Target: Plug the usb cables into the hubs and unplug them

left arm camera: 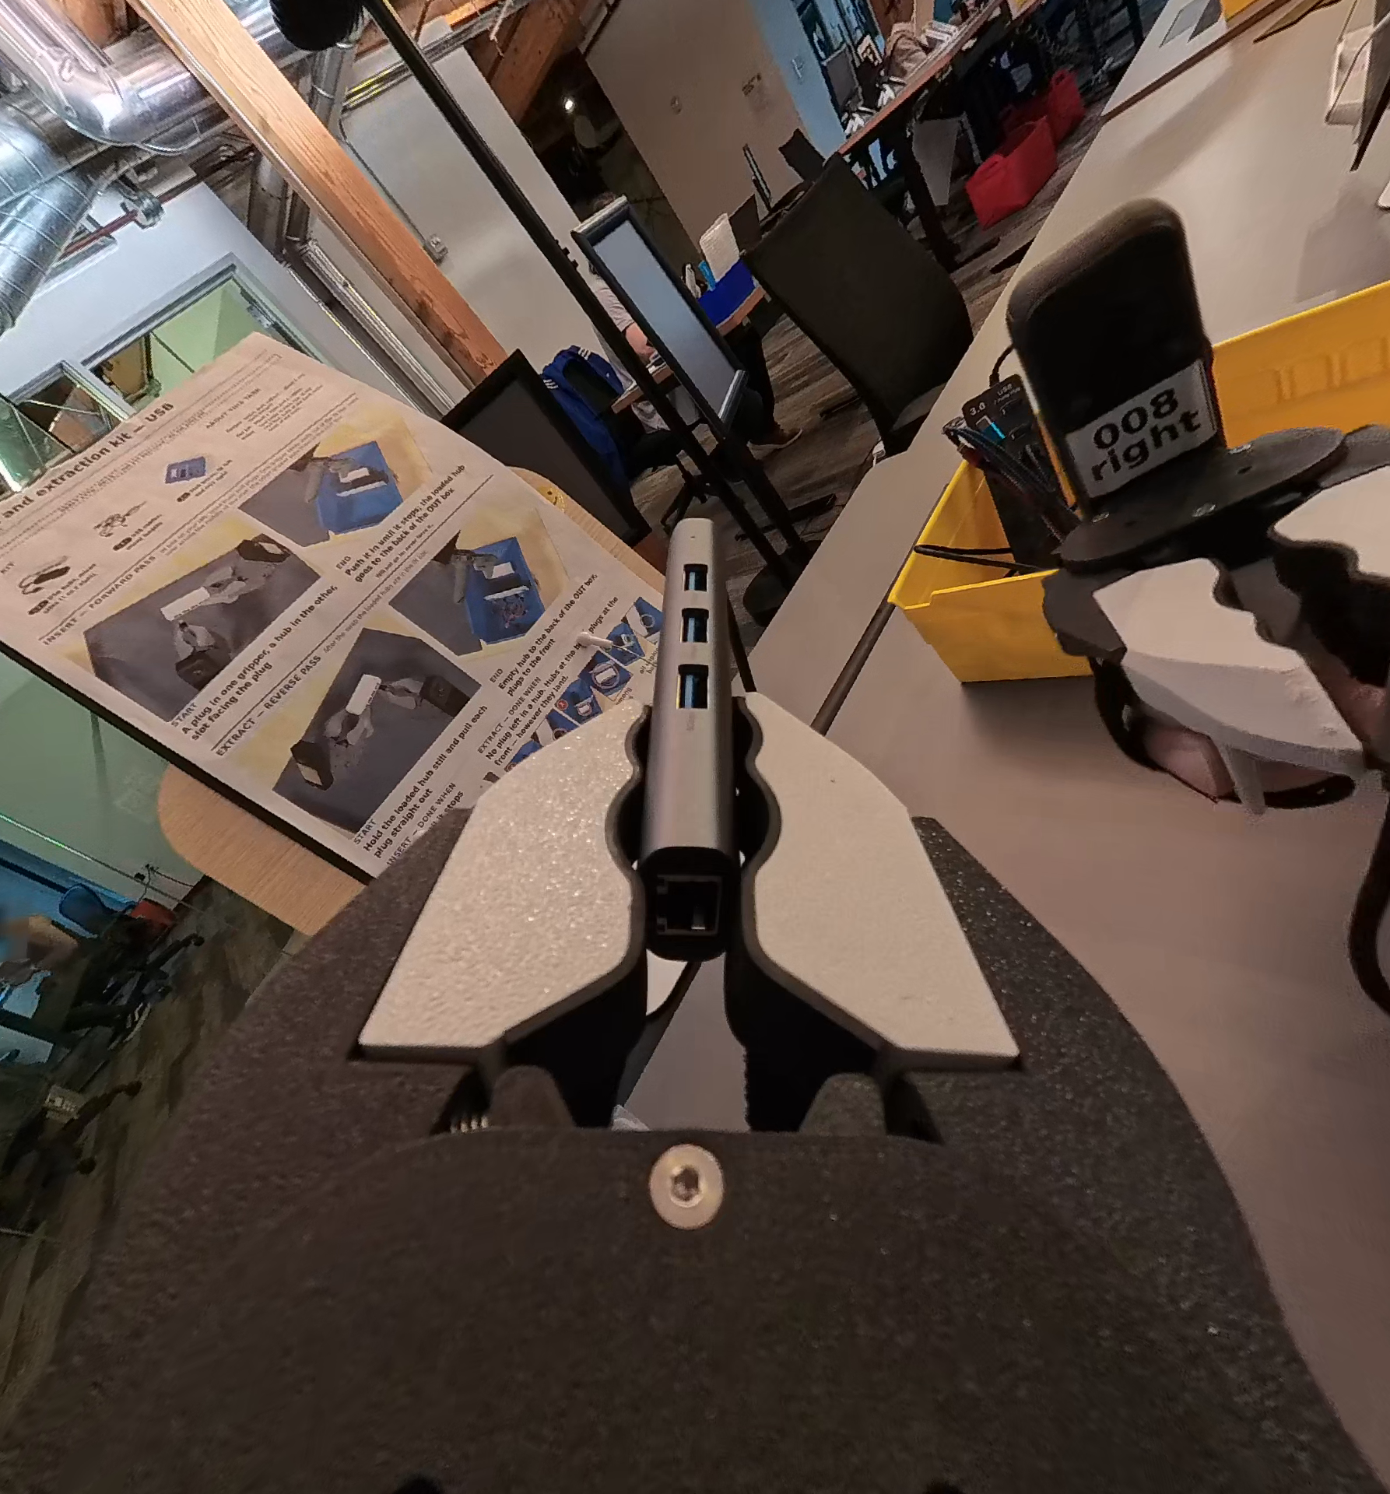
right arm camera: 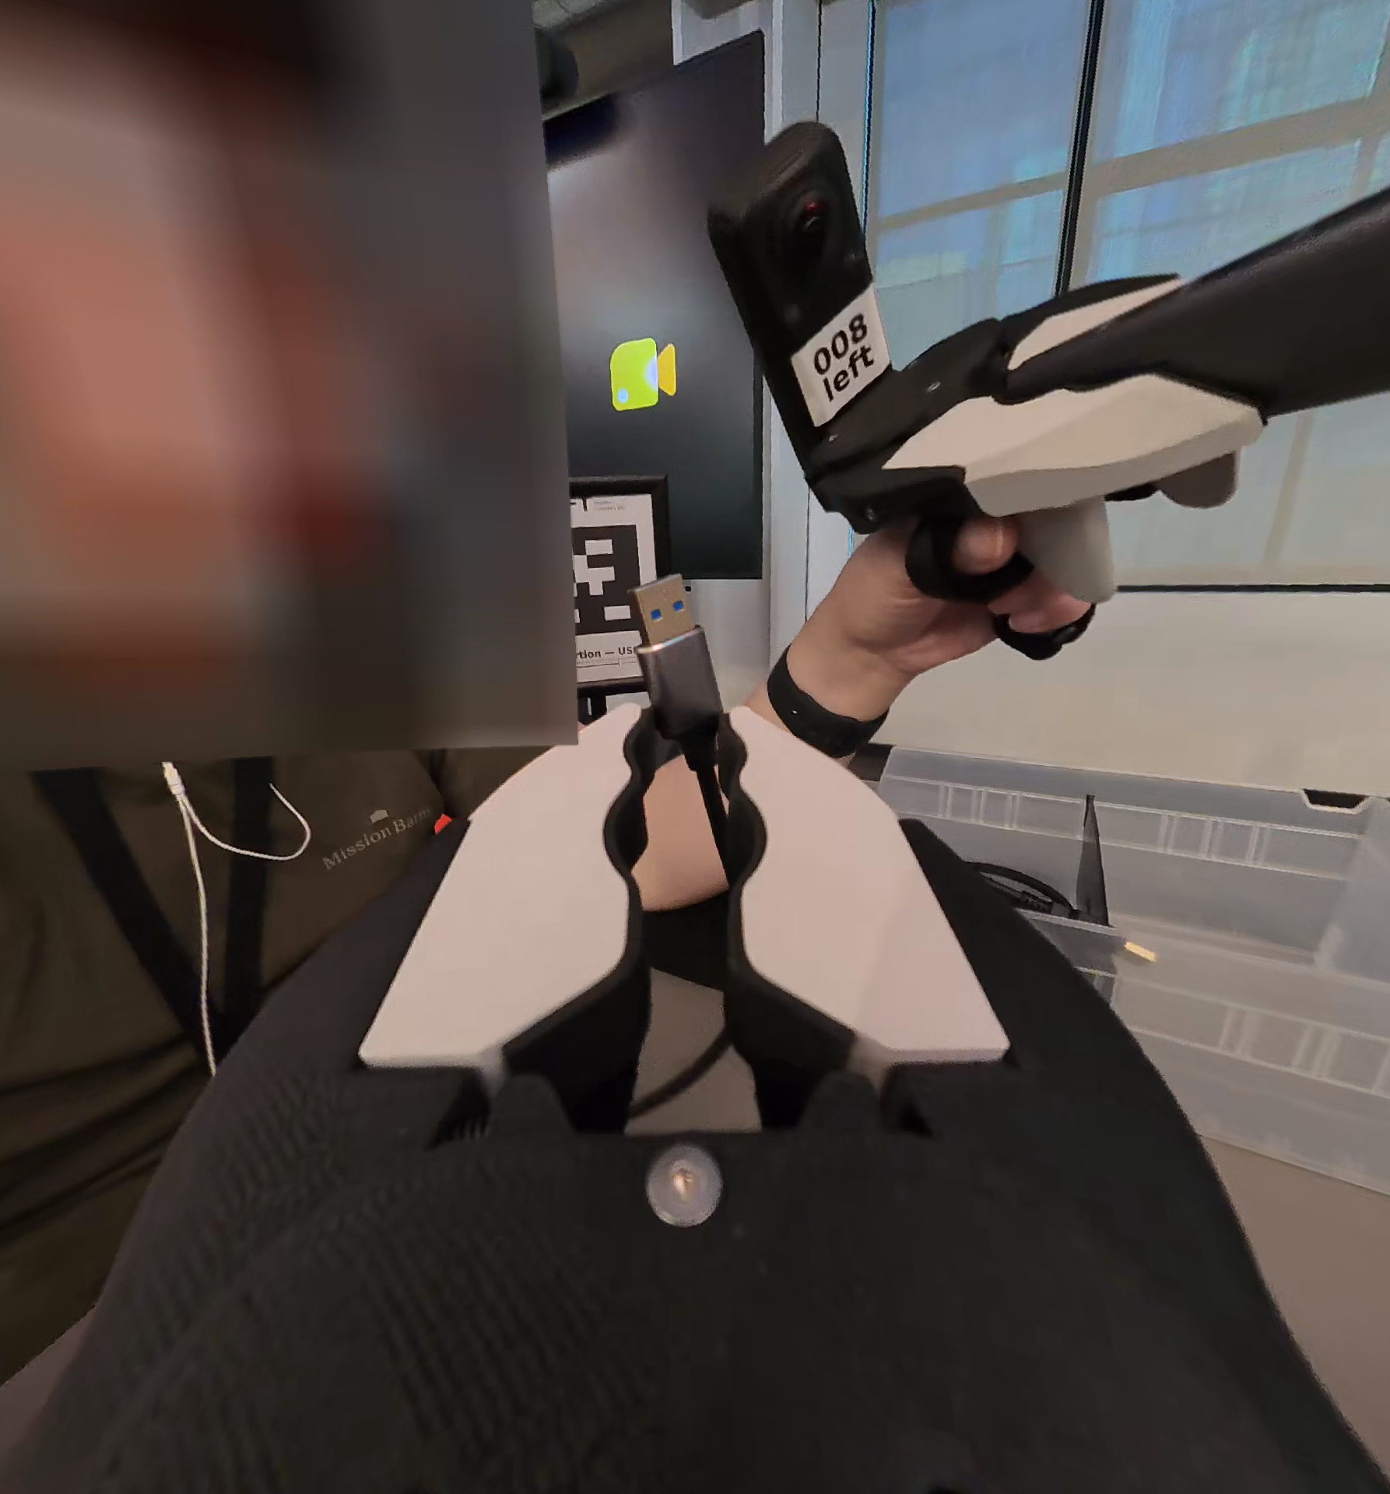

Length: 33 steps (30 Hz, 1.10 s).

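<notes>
my left gripper (left arm camera: 688, 728) jaws hold the hub (left arm camera: 688, 647) pointing fwd, right gripper (right arm camera: 684, 728) jaws pinch the usb plug (right arm camera: 670, 647), pointing fwd too, well apart.

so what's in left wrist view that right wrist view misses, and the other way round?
Left wrist only: the hub clamped in the left gripper, its three blue ports empty, plus the instruction sheet and yellow bin.

Right wrist only: the USB plug held in the right gripper, the clear bin, and the hand holding the left gripper.

Both: each shows the other gripper farther off, and a grey table. Plug and hub are apart.
</notes>
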### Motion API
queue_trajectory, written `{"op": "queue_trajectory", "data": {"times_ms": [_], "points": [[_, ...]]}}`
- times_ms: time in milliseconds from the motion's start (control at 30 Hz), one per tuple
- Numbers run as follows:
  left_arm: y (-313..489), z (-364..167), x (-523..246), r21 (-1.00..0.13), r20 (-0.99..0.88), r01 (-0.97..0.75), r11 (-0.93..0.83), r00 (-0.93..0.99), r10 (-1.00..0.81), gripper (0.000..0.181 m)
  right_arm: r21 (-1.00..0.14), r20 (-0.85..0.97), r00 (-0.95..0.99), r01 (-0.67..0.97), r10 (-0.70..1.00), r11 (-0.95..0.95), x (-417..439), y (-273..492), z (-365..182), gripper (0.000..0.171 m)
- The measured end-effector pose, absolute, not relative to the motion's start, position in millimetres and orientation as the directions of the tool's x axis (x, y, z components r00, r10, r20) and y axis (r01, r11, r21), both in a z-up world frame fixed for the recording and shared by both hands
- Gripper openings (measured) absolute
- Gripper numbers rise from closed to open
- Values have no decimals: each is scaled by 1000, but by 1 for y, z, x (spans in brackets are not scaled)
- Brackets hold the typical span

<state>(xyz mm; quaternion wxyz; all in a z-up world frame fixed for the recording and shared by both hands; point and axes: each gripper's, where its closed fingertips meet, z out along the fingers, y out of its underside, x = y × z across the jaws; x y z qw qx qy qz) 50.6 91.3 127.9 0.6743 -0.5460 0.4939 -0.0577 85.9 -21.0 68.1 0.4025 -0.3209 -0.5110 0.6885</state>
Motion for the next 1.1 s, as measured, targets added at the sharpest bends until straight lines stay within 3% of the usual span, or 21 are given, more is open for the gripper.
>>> {"op": "queue_trajectory", "data": {"times_ms": [667, 1100], "points": [[85, 132, 62, -715, -699, -494, 495, 483, -527, 16, -976, 124, -235, -205, 964, 75, 94, -13, 86, 9], [87, 127, 64, -688, -725, -535, 491, 471, -502, 16, -984, 160, -62, -90, 985, 155, 94, 16, 69, 9]]}}
